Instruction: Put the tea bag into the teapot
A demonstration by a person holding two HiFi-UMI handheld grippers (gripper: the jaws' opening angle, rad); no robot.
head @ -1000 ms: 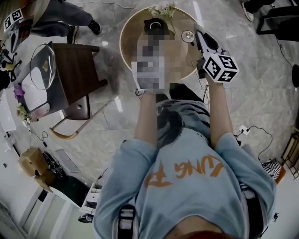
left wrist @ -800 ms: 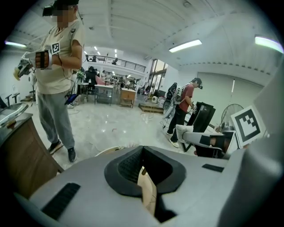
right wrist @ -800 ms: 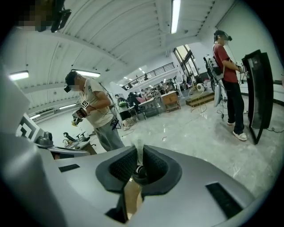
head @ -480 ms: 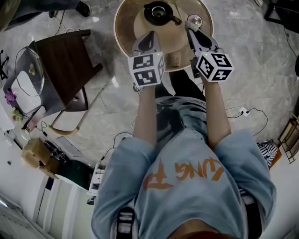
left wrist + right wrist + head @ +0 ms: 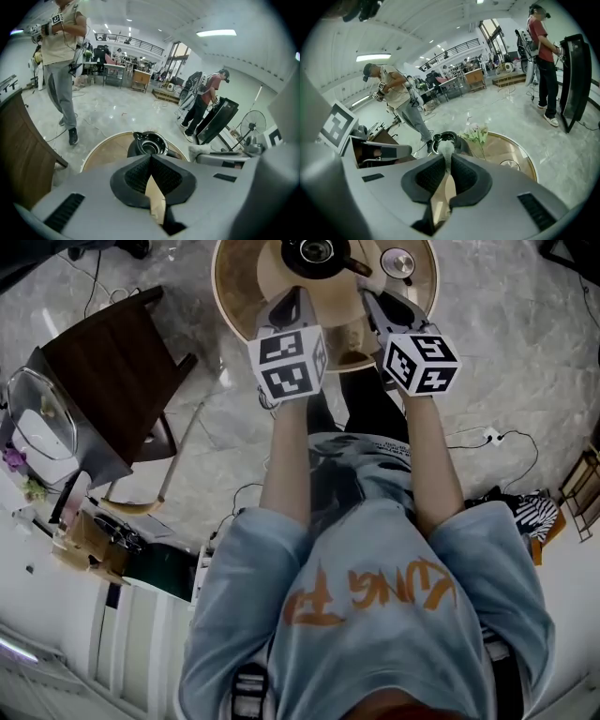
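A dark teapot stands open, without its lid, on the round wooden table. In the left gripper view the teapot shows just past the jaws. My left gripper is shut, its pads meeting with nothing between them. Beside it, my right gripper is shut on a small white tea bag. The bag sticks out past the tips and covers part of the teapot's mouth. Both grippers hover over the table's near side, short of the pot.
The teapot's round lid lies on the table to the right, and a sprig of flowers lies beside the pot. A dark wooden chair stands on the left. Cables trail on the marble floor. Several people stand around the room.
Both grippers have moved forward over the table toward the teapot. The right one has drawn in from beside the lid toward the pot. The head view has tilted, so the table sits higher.
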